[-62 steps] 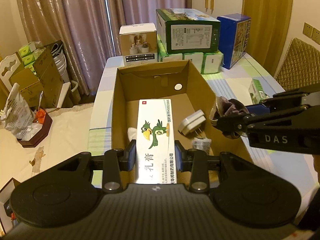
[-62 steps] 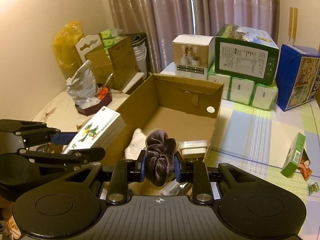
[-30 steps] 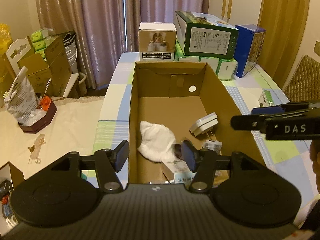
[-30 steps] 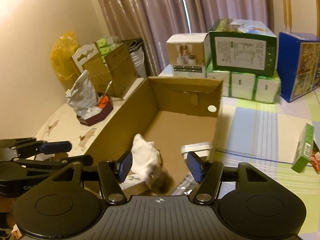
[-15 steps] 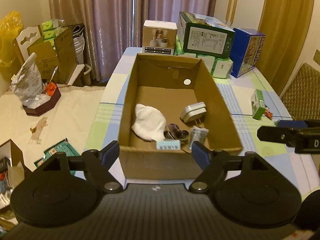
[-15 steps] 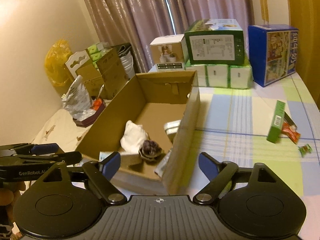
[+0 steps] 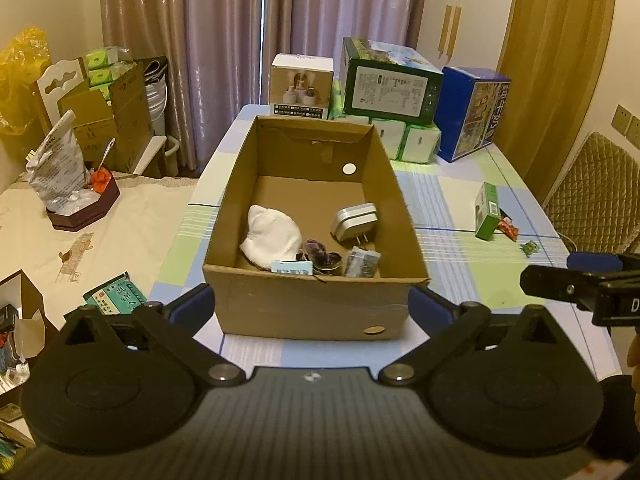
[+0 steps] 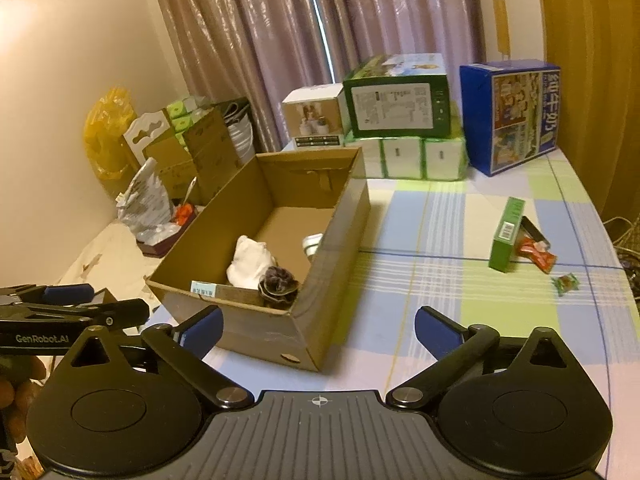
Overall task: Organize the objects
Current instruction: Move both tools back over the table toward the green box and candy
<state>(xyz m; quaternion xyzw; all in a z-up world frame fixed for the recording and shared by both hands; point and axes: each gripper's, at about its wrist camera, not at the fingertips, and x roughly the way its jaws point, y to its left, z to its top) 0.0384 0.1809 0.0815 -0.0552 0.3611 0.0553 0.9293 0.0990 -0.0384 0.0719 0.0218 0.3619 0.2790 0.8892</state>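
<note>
Nearest, the left gripper [image 7: 310,310] and right gripper [image 8: 319,330] both gape wide with nothing between their fingers, hanging short of the cardboard box [image 7: 316,304] on the checked tablecloth [image 8: 460,288]. Inside lie a white cloth [image 7: 272,236], dark scrunchie [image 8: 278,280], plug adapter [image 7: 354,222] and small packet [image 7: 362,262]. Beyond, a green carton [image 8: 506,234] stands alone.

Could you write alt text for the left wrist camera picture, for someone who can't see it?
An open cardboard box sits on a checked tablecloth, holding a white cloth, a plug adapter and small items. The left gripper hovers before it, jaws wide open and empty.
</note>
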